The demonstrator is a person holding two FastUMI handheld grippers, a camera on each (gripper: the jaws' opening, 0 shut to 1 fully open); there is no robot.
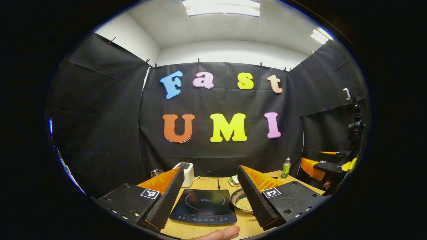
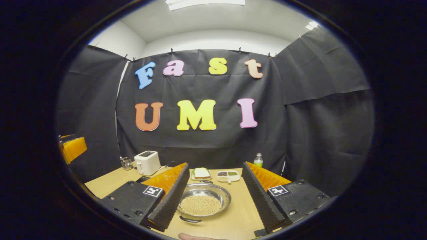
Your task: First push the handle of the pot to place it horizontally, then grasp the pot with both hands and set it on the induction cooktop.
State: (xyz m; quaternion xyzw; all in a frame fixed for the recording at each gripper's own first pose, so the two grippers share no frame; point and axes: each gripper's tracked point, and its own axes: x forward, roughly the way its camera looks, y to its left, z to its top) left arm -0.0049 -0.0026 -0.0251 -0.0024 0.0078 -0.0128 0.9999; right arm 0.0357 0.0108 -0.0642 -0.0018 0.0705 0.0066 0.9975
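Recording booth dressed as a mock kitchen.
Black cloth walls clipped below a white ceiling with strip lights; pale wooden worktop (image 2: 233, 216) bearing a black glass induction cooktop (image 1: 203, 206), white plastic toaster (image 2: 147, 162), round steel pot of beans (image 2: 203, 200), sandwich plate (image 2: 201, 173).

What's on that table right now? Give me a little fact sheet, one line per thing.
pot: steel, holds small beige beads, on the table beside the cooktop, not yet on it
pot handle: dark, at the near rim
induction cooktop: black, nothing on it
toaster: white, far left
sandwich plate: behind the pot
bottle: at the back
left gripper: open, above the cooktop
right gripper: open, above the pot
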